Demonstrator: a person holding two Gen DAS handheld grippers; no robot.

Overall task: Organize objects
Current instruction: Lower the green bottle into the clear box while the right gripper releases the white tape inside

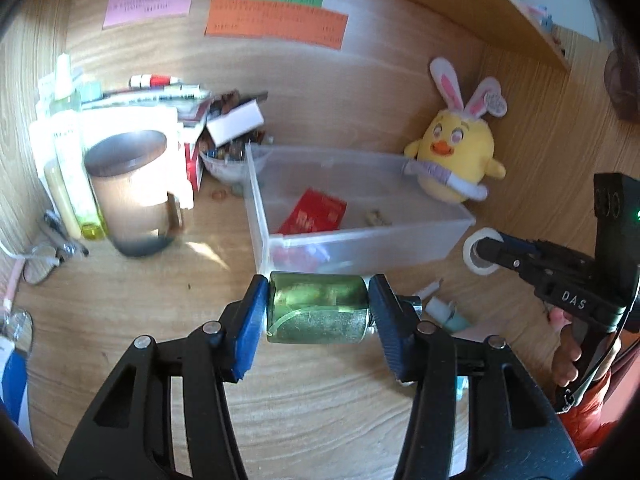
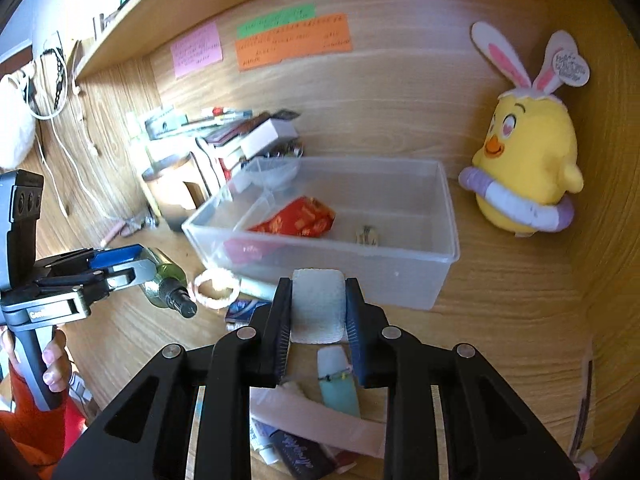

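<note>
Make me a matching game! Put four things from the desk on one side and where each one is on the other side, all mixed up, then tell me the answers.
Things:
1. green bottle
2. white tape roll
3. red packet
4. yellow chick plush

Places:
A. inside the clear plastic bin
B. clamped in the right gripper
C. standing beside the bin, against the wooden wall
D. clamped in the left gripper

Pairs: 1-D, 2-B, 3-A, 4-C

Right tongs (image 2: 318, 312) clamp a white tape roll (image 2: 318, 306) before the clear bin (image 2: 448, 256).
</note>
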